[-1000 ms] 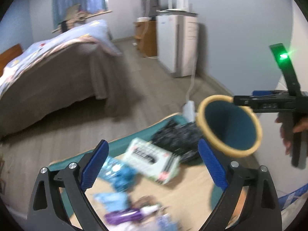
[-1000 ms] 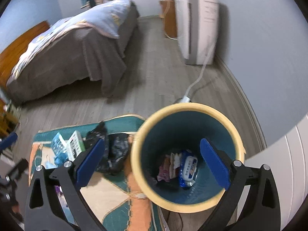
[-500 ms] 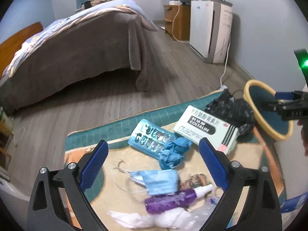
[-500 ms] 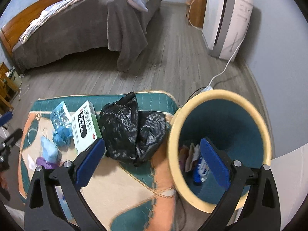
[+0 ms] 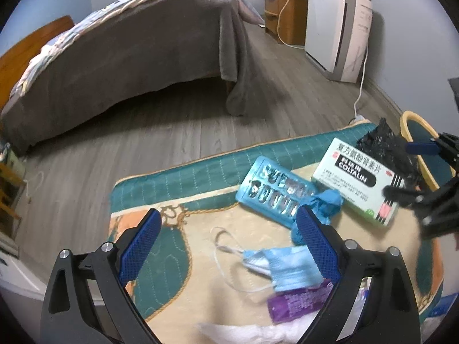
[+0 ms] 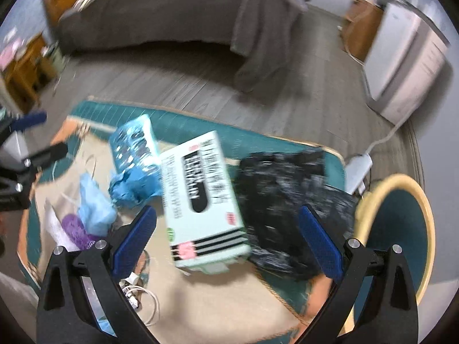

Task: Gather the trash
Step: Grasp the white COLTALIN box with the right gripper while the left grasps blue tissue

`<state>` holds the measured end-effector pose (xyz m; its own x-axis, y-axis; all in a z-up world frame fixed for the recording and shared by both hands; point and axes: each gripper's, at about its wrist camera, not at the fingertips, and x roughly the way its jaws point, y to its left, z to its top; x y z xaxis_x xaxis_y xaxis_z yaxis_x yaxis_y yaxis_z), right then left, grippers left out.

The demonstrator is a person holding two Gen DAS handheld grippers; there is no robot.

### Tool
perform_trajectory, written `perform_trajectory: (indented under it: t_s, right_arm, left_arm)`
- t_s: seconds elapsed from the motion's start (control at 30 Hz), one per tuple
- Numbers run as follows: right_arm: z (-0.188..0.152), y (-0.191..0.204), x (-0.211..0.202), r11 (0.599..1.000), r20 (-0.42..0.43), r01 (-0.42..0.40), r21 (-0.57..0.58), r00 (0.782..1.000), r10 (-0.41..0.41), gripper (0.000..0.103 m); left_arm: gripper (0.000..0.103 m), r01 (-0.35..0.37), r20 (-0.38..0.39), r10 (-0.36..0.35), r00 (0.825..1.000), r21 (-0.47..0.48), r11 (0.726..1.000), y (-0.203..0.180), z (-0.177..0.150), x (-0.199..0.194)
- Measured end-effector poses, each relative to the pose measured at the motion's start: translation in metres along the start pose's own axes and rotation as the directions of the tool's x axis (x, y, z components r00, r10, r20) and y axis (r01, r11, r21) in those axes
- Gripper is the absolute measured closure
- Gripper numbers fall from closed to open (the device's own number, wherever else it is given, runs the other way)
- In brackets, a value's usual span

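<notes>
Trash lies on a teal and cream rug: a white medicine box, a blue blister pack, a crumpled blue wad, a blue face mask, a purple bottle and a black plastic bag. The yellow-rimmed teal bin stands at the rug's right end. My left gripper is open and empty above the mask. My right gripper is open and empty over the medicine box.
A bed with a grey cover stands beyond the rug on the wooden floor. A white appliance and a wooden cabinet stand against the far wall. A white cord and power strip lie by the bin. A white cable lies near me.
Both grippers swung left, away from the bin, and down toward the rug. The right gripper went from above the bin to over the medicine box. Both stayed open.
</notes>
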<state>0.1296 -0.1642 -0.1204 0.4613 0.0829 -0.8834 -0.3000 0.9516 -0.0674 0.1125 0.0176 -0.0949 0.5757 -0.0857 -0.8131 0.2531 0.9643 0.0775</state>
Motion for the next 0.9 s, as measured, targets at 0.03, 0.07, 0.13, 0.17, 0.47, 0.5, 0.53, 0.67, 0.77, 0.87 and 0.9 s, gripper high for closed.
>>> perform_trajectory:
  t_s: [0.03, 0.07, 0.13, 0.17, 0.47, 0.5, 0.53, 0.67, 0.77, 0.87, 0.9]
  right_arm:
    - [0.001, 0.004, 0.004, 1.0, -0.008, 0.012, -0.019, 1.0, -0.013, 0.006]
    - [0.001, 0.006, 0.008, 0.999, -0.015, 0.021, -0.031, 1.0, -0.021, 0.006]
    - [0.004, 0.013, 0.019, 0.998, -0.041, 0.044, -0.051, 0.998, -0.046, 0.006]
    - [0.005, 0.016, 0.023, 0.997, -0.048, 0.05, -0.056, 0.997, -0.053, 0.006]
    - [0.003, 0.028, 0.046, 0.99, -0.104, 0.051, -0.129, 0.992, -0.065, 0.027]
    - [0.003, 0.026, 0.047, 0.992, -0.113, 0.043, -0.12, 0.992, -0.057, 0.031]
    - [0.003, 0.022, 0.046, 0.994, -0.112, 0.032, -0.105, 0.993, -0.044, 0.031]
    - [0.008, 0.01, 0.037, 0.999, -0.107, -0.024, -0.043, 0.994, 0.019, 0.031]
    - [0.012, 0.001, 0.024, 0.998, -0.081, -0.069, 0.003, 0.994, 0.069, 0.032]
    - [0.017, -0.005, 0.008, 0.995, -0.04, -0.098, 0.032, 0.994, 0.099, 0.032]
    - [0.017, -0.009, 0.002, 0.994, -0.025, -0.103, 0.041, 0.994, 0.104, 0.032]
  left_arm:
    - [0.009, 0.001, -0.002, -0.001, 1.0, 0.005, 1.0, 0.0, -0.001, 0.001]
    - [0.009, 0.003, -0.004, -0.003, 1.0, 0.009, 1.0, 0.001, -0.002, 0.001]
    - [0.009, 0.008, -0.014, -0.007, 1.0, 0.01, 1.0, 0.005, -0.004, 0.002]
    - [0.009, 0.009, -0.017, -0.008, 1.0, 0.008, 1.0, 0.006, -0.005, 0.003]
    - [0.009, 0.05, -0.062, -0.05, 0.997, 0.001, 0.999, 0.005, -0.006, 0.02]
    - [0.009, 0.055, -0.065, -0.055, 0.996, 0.005, 0.998, 0.003, -0.005, 0.022]
    - [0.009, 0.061, -0.069, -0.06, 0.996, 0.009, 0.998, 0.0, -0.005, 0.023]
    - [0.009, 0.107, -0.091, -0.102, 0.991, 0.053, 0.993, -0.016, -0.005, 0.031]
    - [0.01, 0.148, -0.118, -0.137, 0.984, 0.096, 0.984, -0.031, -0.007, 0.039]
    - [0.014, 0.187, -0.135, -0.171, 0.976, 0.12, 0.975, -0.044, -0.009, 0.046]
    - [0.019, 0.202, -0.143, -0.185, 0.972, 0.119, 0.972, -0.048, -0.009, 0.047]
